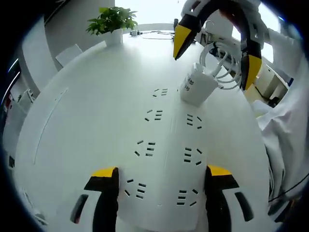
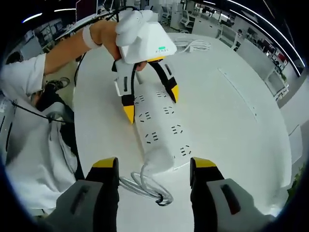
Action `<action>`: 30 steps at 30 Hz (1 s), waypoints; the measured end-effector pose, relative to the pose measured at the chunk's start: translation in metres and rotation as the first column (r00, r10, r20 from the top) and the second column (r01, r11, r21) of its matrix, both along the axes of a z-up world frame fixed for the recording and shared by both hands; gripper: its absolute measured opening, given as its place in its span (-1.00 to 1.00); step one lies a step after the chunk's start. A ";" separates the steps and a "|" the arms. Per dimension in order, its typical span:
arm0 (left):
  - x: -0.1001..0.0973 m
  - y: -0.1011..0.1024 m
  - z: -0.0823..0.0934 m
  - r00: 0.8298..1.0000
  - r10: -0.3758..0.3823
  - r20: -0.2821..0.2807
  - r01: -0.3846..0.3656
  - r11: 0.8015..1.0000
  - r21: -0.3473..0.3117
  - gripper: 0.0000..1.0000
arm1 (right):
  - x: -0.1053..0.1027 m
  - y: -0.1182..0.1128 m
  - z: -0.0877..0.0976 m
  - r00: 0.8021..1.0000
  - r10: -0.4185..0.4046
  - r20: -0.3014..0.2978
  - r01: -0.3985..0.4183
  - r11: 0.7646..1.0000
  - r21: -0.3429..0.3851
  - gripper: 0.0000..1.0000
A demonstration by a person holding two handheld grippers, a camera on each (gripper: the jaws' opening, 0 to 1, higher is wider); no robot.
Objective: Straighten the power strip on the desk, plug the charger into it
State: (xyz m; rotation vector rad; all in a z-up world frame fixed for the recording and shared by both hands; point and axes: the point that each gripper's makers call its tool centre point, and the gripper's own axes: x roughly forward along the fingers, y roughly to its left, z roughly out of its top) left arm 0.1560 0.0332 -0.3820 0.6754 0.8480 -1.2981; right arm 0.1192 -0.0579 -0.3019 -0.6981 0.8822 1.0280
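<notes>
A long white power strip [image 1: 164, 154] lies flat on a big white desk [image 1: 72, 111]. It has two rows of little dark holes for plugs.

In the left gripper view, the left gripper [image 1: 161, 181] sits low over the near end of the strip. Its two black jaws with yellow tips stand wide apart, one on each side of the strip. I cannot tell if they touch its sides. At the far end of the strip stands a white charger [image 1: 197, 86], a small block with dark writing on it. It sits on the strip, tipped a little. I cannot tell if it is pushed all the way in. Above it hangs the right gripper [image 1: 215, 53], jaws spread wide, one tip on each side of the charger and not touching it. A coil of white cable [image 1: 219, 65] lies just behind the charger. A green plant [image 1: 112, 20] in a white pot stands at the far edge of the desk.

In the right gripper view, the strip [image 2: 159, 125] runs away from the right gripper [image 2: 153, 169], whose jaws are wide open with nothing in them. A white cord [image 2: 145, 187] loops out from the near end of the strip. A person's hand [image 2: 104, 36] holds the left gripper [image 2: 150, 104] over the far part of the strip, with its jaws open on either side. The person wears a white sleeve [image 2: 21, 72].
</notes>
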 end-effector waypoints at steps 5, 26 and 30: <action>-0.006 -0.002 0.007 1.000 -0.002 0.002 0.002 1.000 -0.017 0.65 | -0.002 -0.006 0.001 1.000 -0.012 0.006 0.011 1.000 0.023 0.19; -0.015 0.024 0.039 0.982 0.173 0.071 -0.165 0.981 -0.105 0.93 | -0.010 -0.044 0.002 0.989 -0.141 0.054 0.129 0.976 0.174 0.49; -0.024 0.023 0.045 0.980 0.187 0.069 -0.176 0.974 -0.145 0.93 | -0.018 -0.046 -0.007 0.988 -0.150 0.040 0.140 0.971 0.191 0.53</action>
